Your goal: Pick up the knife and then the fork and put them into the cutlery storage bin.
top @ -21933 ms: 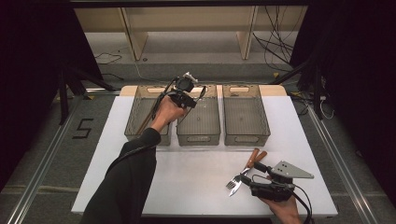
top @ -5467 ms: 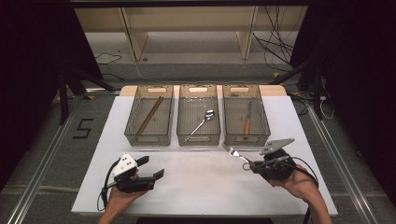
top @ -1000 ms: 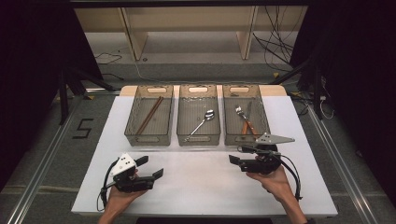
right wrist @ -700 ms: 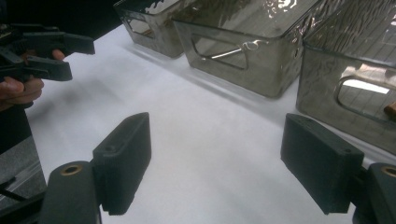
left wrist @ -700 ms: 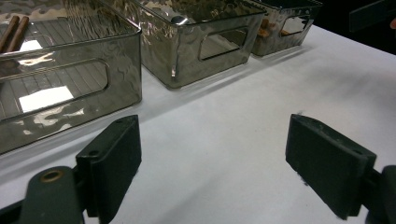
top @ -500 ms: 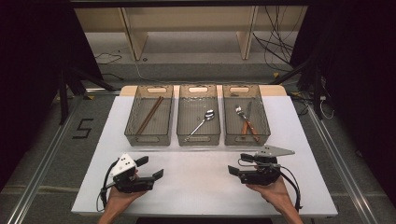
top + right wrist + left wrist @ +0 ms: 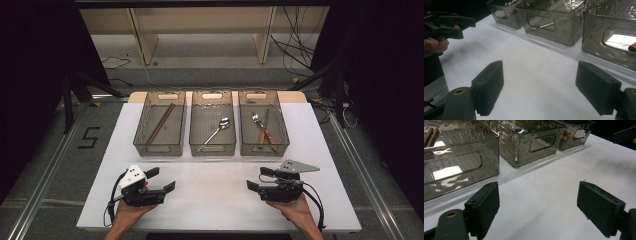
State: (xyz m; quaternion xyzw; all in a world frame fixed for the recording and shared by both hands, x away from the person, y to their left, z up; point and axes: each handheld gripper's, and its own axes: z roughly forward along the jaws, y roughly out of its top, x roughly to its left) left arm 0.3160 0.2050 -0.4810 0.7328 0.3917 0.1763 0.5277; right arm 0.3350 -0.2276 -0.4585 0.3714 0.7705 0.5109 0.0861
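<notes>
Three smoky clear bins stand in a row at the back of the white table (image 7: 215,197). The left bin (image 7: 160,150) holds brown chopsticks (image 7: 160,123). A metal spoon (image 7: 216,132) lies in the middle bin (image 7: 212,149). In the right bin (image 7: 263,149) lie a fork and a knife (image 7: 264,131) with brown handles. My left gripper (image 7: 161,179) rests open near the front left, jaws empty (image 7: 539,207). My right gripper (image 7: 259,178) stands open at the front right, nothing between its jaws (image 7: 539,87). Both point toward the table's middle.
Bare white tabletop lies between the two grippers and in front of the bins. In the right gripper view the other hand and its gripper (image 7: 446,23) show at the far left. Wooden shelving (image 7: 200,30) and cables are behind the table.
My right gripper has drawn back from the right bin toward the front edge and stands open and empty. The fork now lies in the right bin with the knife. The left gripper has not moved.
</notes>
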